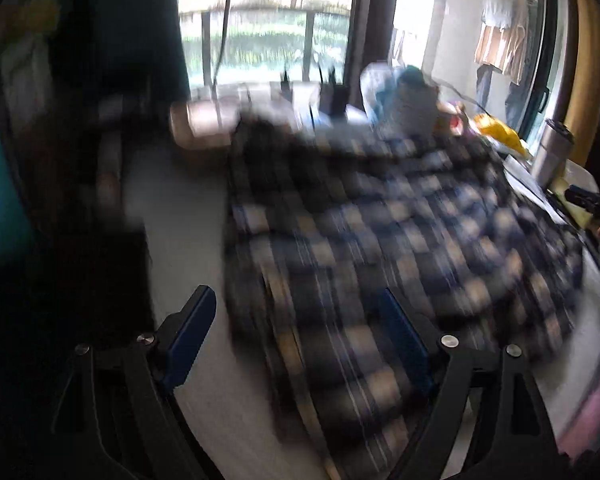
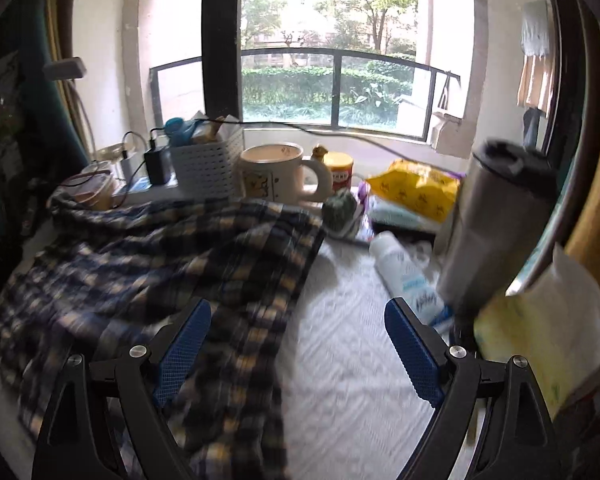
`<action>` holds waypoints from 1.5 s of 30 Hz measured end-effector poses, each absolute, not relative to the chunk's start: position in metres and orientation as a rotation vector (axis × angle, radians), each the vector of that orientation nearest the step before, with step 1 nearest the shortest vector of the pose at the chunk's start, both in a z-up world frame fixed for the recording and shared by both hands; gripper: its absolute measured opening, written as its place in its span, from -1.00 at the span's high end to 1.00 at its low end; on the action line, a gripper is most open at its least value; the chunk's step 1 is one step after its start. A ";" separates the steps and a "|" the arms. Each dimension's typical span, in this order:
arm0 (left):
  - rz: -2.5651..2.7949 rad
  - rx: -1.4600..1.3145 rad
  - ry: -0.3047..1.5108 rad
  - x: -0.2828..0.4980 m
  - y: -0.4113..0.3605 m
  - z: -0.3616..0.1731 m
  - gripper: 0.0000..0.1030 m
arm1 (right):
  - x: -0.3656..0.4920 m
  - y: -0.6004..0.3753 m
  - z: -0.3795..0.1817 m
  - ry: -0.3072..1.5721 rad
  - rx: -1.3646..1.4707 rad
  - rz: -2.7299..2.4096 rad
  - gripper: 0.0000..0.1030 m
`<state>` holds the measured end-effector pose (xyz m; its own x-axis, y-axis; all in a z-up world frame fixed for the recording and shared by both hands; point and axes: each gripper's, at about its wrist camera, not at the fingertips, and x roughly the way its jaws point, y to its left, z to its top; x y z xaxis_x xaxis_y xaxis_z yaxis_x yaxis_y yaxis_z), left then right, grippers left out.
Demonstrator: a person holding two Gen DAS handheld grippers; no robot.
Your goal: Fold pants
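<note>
Over on the left wrist view everything is smearing with blur, but the left gripper (image 1: 296,332) is showing both blue pads spread wide, released, nothing pinched; the left pad is hanging over bare white table (image 1: 180,240), the right pad is sitting over the plaid pants (image 1: 380,232), and whether it is touching the cloth I cannot tell. The pants are lying in a rumpled heap from the middle of the table out toward its right edge, reaching back to the clutter along the far edge. A steel tumbler (image 1: 552,152) is standing at the far right corner in that view. Switching to the right wrist view, sharper now: the pants (image 2: 148,264) are covering the left half of the table (image 2: 340,360), one strip running down toward the near edge past the left pad. The right gripper (image 2: 298,344) is also standing wide, released, with the edge of the pants between its pads and no pad pressing on it; the right pad is over bare white table. Along the far edge, left to right, a black charger (image 2: 158,166), a white basket (image 2: 208,168), a big mug (image 2: 276,172), a red tin (image 2: 340,174) and a yellow bag (image 2: 416,188) are lining up. A white bottle (image 2: 404,272) is lying on its side near the right edge, just beside the tumbler (image 2: 496,224).
</note>
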<state>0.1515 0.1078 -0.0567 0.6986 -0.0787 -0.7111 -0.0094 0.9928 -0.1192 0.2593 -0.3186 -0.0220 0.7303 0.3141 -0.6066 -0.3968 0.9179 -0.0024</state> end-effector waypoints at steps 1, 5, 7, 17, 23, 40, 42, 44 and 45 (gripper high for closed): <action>-0.049 -0.136 0.817 0.143 0.104 -0.064 -0.62 | 0.253 -0.320 -0.026 0.654 -0.136 0.402 -0.74; -0.082 -0.182 0.851 0.121 0.091 -0.081 -0.62 | 0.230 -0.328 -0.047 0.707 -0.114 0.427 -0.74; -0.100 -0.211 0.857 0.115 0.086 -0.084 -0.62 | 0.224 -0.330 -0.055 0.733 -0.087 0.450 -0.74; -0.095 -0.158 0.848 0.103 0.072 -0.084 0.73 | 0.201 -0.320 -0.070 0.764 -0.083 0.516 -0.26; -0.096 -0.169 0.815 0.084 0.077 -0.072 0.91 | 0.190 -0.316 -0.069 0.744 -0.148 0.466 0.48; -0.100 -0.200 0.762 0.034 0.109 -0.028 0.91 | 0.118 -0.334 -0.012 0.621 -0.119 0.428 0.50; -0.106 -0.186 0.816 0.030 0.107 -0.042 0.91 | 0.113 -0.337 -0.020 0.641 -0.106 0.412 0.50; -0.108 -0.173 0.878 0.027 0.105 -0.058 0.91 | 0.109 -0.339 -0.031 0.669 -0.092 0.398 0.50; -0.108 -0.168 0.901 0.024 0.105 -0.064 0.91 | 0.106 -0.340 -0.037 0.678 -0.093 0.387 0.50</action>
<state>0.0244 0.1049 -0.0638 0.6168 -0.1640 -0.7698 0.0233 0.9814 -0.1905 0.1062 -0.3402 -0.0365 0.7104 0.3185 -0.6277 -0.3785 0.9247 0.0408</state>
